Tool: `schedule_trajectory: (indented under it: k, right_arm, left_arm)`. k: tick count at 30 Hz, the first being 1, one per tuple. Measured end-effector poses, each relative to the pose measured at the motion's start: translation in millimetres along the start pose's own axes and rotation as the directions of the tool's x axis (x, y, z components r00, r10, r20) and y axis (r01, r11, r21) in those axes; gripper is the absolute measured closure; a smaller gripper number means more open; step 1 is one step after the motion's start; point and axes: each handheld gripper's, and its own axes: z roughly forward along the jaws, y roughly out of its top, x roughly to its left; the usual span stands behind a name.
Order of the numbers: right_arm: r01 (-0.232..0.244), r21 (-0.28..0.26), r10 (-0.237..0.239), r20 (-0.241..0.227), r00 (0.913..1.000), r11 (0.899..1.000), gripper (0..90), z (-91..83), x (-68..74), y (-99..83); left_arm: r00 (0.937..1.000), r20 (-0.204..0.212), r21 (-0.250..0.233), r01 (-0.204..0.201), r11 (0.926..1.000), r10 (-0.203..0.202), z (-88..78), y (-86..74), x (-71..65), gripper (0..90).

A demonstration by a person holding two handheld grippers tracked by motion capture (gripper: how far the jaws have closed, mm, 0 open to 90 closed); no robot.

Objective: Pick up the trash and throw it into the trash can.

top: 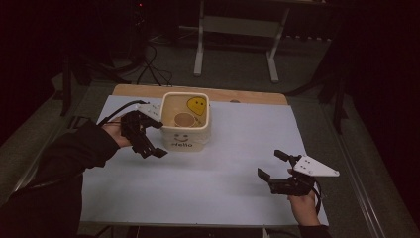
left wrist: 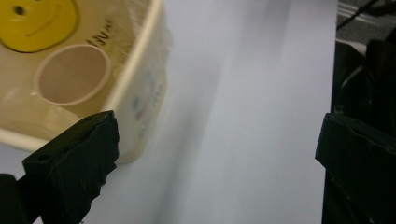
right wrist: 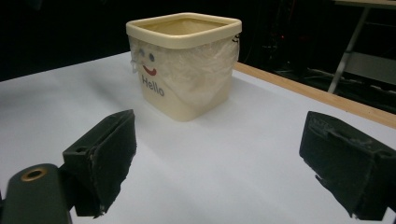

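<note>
Pale blue sheet (top: 208, 178) covers wooden table (top: 247, 95); room dark, grey floor, white-legged frame (top: 237, 44) behind. Cream square plastic tub (top: 186, 124) w/ paper cup (top: 184, 119) inside sits far-left. Left gripper (top: 151, 139) beside tub, jaws wide, empty. Right gripper (top: 272, 163) well apart, wide open, empty.

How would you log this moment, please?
left gripper: open, beside bin | right gripper: open, apart | cup: inside bin

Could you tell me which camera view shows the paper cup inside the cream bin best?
The left gripper view: the paper cup sits close and large inside the bin, its round rim plain. The high view shows it small and dim. In the right gripper view the bin's wall hides its inside.
</note>
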Motion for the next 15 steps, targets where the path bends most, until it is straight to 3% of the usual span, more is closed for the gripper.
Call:
schedule_trajectory:
  k: [5, 15]
  right_arm:
    - [0.002, 0.0, -0.002, 0.001, 1.0, 1.0, 10.5, 0.0, 0.5, 0.2]
    - [0.005, 0.002, -0.005, -0.003, 1.0, 1.0, 10.6, 0.6, 1.3, 0.3]
  left_arm:
    - [0.9999, -0.002, -0.025, -0.016, 0.9996, 0.016, 3.0, -8.2, -16.6, 0.3]
    - [0.9985, 0.044, -0.073, -0.029, 0.9969, 0.032, 17.1, -28.2, -46.8, 0.4]
